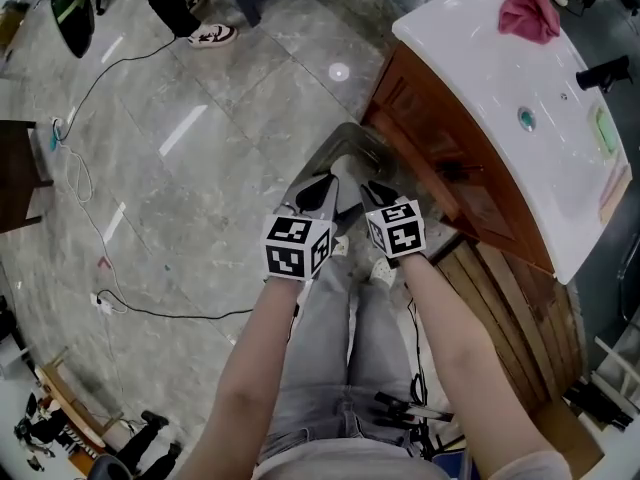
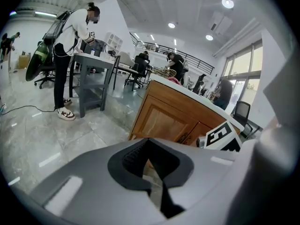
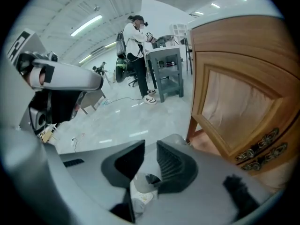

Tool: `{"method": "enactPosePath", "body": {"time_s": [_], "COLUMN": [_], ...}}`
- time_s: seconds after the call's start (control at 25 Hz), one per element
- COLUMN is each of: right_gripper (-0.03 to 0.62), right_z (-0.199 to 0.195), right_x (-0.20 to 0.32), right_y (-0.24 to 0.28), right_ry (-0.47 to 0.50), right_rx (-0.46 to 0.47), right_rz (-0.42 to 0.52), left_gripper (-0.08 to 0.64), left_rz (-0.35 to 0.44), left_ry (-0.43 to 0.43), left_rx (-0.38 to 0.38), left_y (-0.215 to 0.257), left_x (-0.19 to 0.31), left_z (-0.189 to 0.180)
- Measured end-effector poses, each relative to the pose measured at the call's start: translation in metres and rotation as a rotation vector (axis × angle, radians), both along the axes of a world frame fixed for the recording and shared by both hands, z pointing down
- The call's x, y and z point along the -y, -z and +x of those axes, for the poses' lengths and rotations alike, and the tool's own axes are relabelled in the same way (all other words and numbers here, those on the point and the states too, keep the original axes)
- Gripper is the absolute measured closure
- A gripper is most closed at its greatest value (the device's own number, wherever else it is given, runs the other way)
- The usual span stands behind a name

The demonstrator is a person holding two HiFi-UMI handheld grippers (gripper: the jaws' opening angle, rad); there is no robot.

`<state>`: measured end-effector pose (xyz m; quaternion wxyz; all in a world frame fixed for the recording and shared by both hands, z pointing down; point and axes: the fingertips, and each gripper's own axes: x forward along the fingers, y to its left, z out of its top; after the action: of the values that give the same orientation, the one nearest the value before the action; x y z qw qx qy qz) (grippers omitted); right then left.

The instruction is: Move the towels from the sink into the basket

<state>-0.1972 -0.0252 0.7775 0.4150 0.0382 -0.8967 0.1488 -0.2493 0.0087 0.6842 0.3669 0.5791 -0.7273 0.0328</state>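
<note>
The crumpled pink-red cloth towel (image 1: 528,10) is lying on the far end of the white oblong sink top (image 1: 470,53). It is well apart from both grippers, which are being held low over the floor, just beside the brown wooden cabinet (image 1: 440,163). The left gripper (image 1: 318,190) is being held with its jaws closed together on nothing. The right gripper (image 1: 377,190) is being held with its jaws a narrow slit apart, also empty. A basket is not being shown clearly in any view, so the drop-off place cannot be told.

The overhanging sink rim is likely to be struck if the grippers are being raised close to the cabinet. The towel is sitting near the far edge and could be pushed off if it is being nudged before being pinched. A pinch on one loose fold could leave the rest trailing over the black faucet (image 1: 600,74). The black cable (image 1: 170,316) is being judged a tripping risk.

The floor is being formed by glossy grey stone tiles (image 1: 200,138), and ceiling lights are being reflected in them. The room is a large bright hall. A person (image 2: 68,46) is standing at a grey table (image 2: 91,76) far off to the left.
</note>
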Motion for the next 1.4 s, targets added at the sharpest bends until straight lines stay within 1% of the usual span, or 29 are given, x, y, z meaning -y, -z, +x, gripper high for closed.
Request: {"method": "enactPosePath", "body": {"time_s": [0.04,0.08,0.12,0.36,0.72,0.96,1.04,1.08,1.24,1.4], "right_gripper": [0.481,0.462,0.457,0.448,0.448,0.449,0.456,0.471,0.56,0.574], "right_z": [-0.001,-0.002,-0.003,-0.002,0.002,0.003,0.004,0.004,0.008,0.011], "right_x": [0.002,0.004,0.005,0.007,0.012,0.005,0.003,0.003,0.008,0.008], "right_y": [-0.002,-0.004,-0.005,-0.003,0.028,0.055,0.062,0.065,0.085,0.104], "right_ry": [-0.009,-0.016,-0.02,-0.023,-0.041,-0.015,-0.008,-0.009,-0.03,-0.016], "right_rx": [-0.003,-0.006,-0.009,-0.014,0.011,0.042,0.047,0.049,0.07,0.094], "right_rz": [-0.001,-0.002,-0.001,0.004,0.012,0.006,0.01,0.012,0.017,0.026], "left_gripper": [0.555,0.555,0.555,0.555,0.555,0.555,0.555,0.555,0.555,0.555], "left_rz": [-0.004,-0.007,-0.008,-0.024,-0.025,-0.017,-0.014,-0.012,0.0,0.005], "left_ry": [-0.006,-0.007,-0.004,0.01,-0.015,-0.02,-0.022,-0.023,-0.03,-0.031], "left_rx": [-0.002,-0.008,-0.015,-0.044,-0.036,-0.025,-0.02,-0.017,-0.001,0.009], "left_y": [-0.003,-0.005,-0.006,-0.012,0.002,0.018,0.024,0.027,0.04,0.05], "left_x": [0.002,0.003,0.004,0.003,0.005,0.006,0.006,0.007,0.01,0.009], "left_z": [-0.001,-0.002,-0.003,-0.006,0.0,0.008,0.009,0.01,0.013,0.017]}}
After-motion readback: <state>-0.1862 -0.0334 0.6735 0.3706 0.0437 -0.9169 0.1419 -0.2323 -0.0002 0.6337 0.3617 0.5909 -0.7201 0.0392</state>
